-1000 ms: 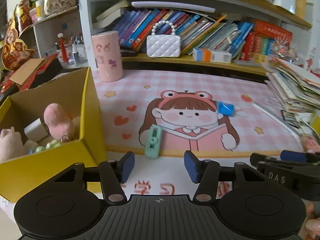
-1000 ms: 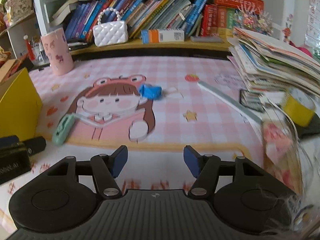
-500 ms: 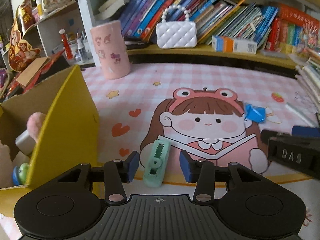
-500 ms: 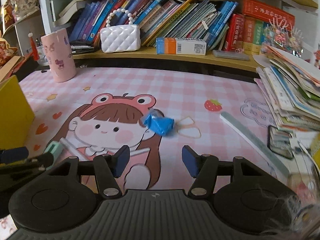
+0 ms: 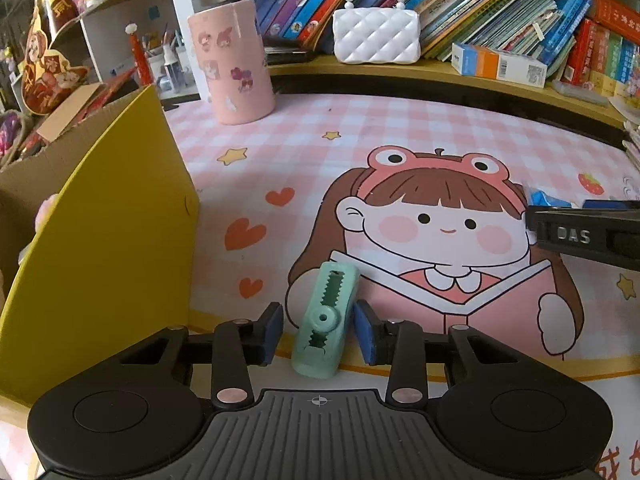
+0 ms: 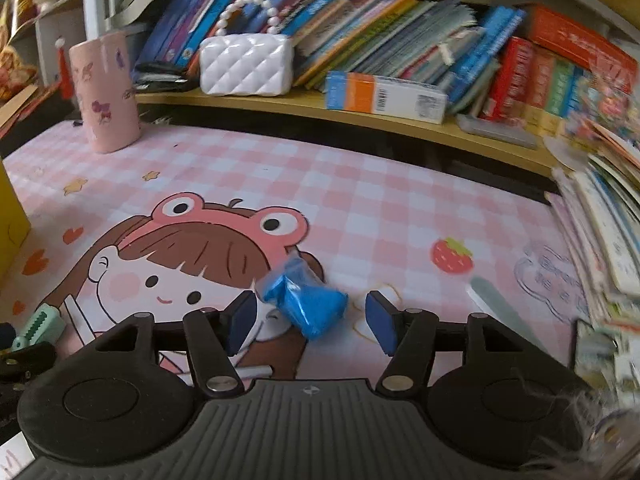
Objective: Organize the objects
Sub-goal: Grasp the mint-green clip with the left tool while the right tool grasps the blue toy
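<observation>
Desk mat with two small things to tidy. The left gripper (image 5: 319, 333) straddles a mint-green clip (image 5: 325, 322) lying flat just beside the yellow box (image 5: 104, 248); its jaws have just been closing, the right pad about touching, the left still clear. The clip looks light, stiff and smooth: take it across the long flat sides. The right gripper (image 6: 311, 321) stands apart around a blue wrapped packet (image 6: 306, 304), probably soft and crinkly, though blurred.
</observation>
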`<state>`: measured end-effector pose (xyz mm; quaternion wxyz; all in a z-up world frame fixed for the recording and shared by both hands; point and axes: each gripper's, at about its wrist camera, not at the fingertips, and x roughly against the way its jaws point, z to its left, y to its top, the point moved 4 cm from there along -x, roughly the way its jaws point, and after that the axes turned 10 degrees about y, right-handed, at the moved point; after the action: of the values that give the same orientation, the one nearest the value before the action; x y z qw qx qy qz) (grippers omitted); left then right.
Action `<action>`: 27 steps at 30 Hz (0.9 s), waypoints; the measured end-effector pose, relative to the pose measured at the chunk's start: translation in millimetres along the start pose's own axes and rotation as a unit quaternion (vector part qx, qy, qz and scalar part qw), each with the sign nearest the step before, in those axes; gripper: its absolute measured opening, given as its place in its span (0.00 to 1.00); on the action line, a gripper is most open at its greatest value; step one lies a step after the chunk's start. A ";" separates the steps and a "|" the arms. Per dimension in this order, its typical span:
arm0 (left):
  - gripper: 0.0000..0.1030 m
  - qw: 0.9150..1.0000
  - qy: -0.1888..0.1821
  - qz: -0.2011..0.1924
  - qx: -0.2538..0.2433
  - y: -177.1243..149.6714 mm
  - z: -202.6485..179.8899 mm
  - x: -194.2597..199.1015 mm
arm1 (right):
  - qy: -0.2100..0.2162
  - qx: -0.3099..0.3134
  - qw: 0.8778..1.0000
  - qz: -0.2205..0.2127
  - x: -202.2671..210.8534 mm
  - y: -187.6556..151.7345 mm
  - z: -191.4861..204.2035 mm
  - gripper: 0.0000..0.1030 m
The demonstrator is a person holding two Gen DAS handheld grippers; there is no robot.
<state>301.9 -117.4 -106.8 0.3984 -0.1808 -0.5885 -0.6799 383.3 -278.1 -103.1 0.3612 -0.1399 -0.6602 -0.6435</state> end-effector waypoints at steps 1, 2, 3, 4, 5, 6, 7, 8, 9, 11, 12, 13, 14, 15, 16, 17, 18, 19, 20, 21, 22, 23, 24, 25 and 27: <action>0.31 1.000 -0.003 0.001 -0.001 0.5 -0.6 -0.1 | 0.001 0.008 1.000 0.002 -3.2 1.7 0.3 0.59; 0.30 1.000 -0.007 0.003 0.000 1.2 -0.7 -0.4 | -0.002 0.017 1.000 0.004 -6.6 3.4 0.3 0.59; 0.27 1.000 -0.011 0.006 0.001 1.7 -0.3 -0.7 | -0.002 0.021 1.000 0.007 -9.8 4.7 0.0 0.59; 0.25 1.000 -0.017 0.007 0.002 2.2 0.3 -1.2 | -0.001 0.020 1.000 0.009 -12.1 5.1 -0.7 0.59; 0.24 1.000 -0.022 0.008 0.003 2.3 0.9 -1.4 | 0.002 0.018 1.000 0.011 -14.5 5.8 -2.0 0.58; 0.23 1.000 -0.026 0.009 0.004 2.5 1.1 -1.7 | 0.005 0.017 1.000 0.014 -17.1 5.7 -3.1 0.56; 0.23 1.000 -0.028 0.010 0.005 2.8 1.4 -2.4 | 0.009 0.017 1.000 0.016 -18.8 5.1 -3.2 0.52; 0.23 1.000 -0.029 0.011 0.007 2.9 1.6 -2.8 | 0.013 0.015 1.000 0.012 -18.4 4.9 -2.9 0.48; 0.22 0.999 -0.029 0.011 0.007 2.9 1.7 -2.7 | 0.020 0.012 1.000 0.010 -18.0 4.5 -2.9 0.42; 0.22 0.999 -0.033 0.014 0.009 3.5 2.3 -2.2 | 0.017 0.012 1.000 0.007 -15.7 3.9 -1.2 0.38; 0.22 0.999 -0.036 0.012 0.012 4.0 3.0 -0.5 | 0.020 0.012 1.000 0.004 -13.4 3.5 -0.2 0.36; 0.22 0.999 -0.038 0.008 0.013 4.7 3.7 2.1 | 0.019 0.012 1.000 -0.002 -9.8 3.4 1.1 0.35; 0.22 0.999 -0.042 0.005 0.015 5.2 4.2 5.1 | 0.017 0.012 1.000 -0.008 -4.2 3.3 2.8 0.35; 0.22 0.999 -0.048 0.001 0.017 5.9 5.1 9.4 | 0.017 0.011 1.000 -0.012 1.1 3.5 4.2 0.35; 0.22 0.998 -0.053 -0.003 0.019 6.5 5.9 13.7 | 0.016 0.006 1.000 -0.016 7.7 3.2 5.6 0.35; 0.22 0.998 -0.061 -0.010 0.019 6.8 6.8 20.1 | 0.014 0.000 1.000 -0.019 15.6 2.7 7.7 0.35; 0.22 0.997 -0.066 -0.015 0.019 7.2 8.0 25.0 | 0.013 -0.005 1.000 -0.021 22.9 1.7 10.0 0.35; 0.22 0.997 -0.073 -0.022 0.019 7.1 9.5 31.2 | 0.012 -0.010 1.000 -0.022 30.6 0.1 12.8 0.35; 0.22 0.996 -0.080 -0.026 0.020 6.4 11.3 37.1 | 0.012 -0.014 1.000 -0.023 38.7 -2.4 16.4 0.35; 0.22 0.996 -0.086 -0.030 0.020 5.3 13.6 42.9 | 0.010 -0.017 1.000 -0.023 47.1 -5.2 21.3 0.35; 0.22 0.995 -0.093 -0.035 0.021 3.7 16.5 49.2 | 0.010 -0.020 0.999 -0.022 54.8 -7.8 26.1 0.35; 0.22 0.994 -0.099 -0.038 0.022 1.6 19.6 55.0 | 0.011 -0.025 0.999 -0.022 63.6 -11.2 31.6 0.35; 0.22 0.993 -0.106 -0.040 0.024 -1.2 23.5 61.0 | 0.013 -0.029 0.999 -0.023 73.0 -14.9 37.9 0.35; 0.22 0.992 -0.112 -0.043 0.026 -4.6 28.3 67.9 | 0.014 -0.030 0.999 -0.025 80.7 -18.6 43.4 0.35; 0.22 0.991 -0.124 -0.049 0.028 -13.1 39.2 81.1 | 0.018 -0.038 0.999 -0.024 97.9 -28.4 56.9 0.35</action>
<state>233.3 -107.2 -48.0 0.2936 -0.2233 -0.6600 -0.6544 279.4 -255.2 -55.0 0.3522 -0.1264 -0.6320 -0.6786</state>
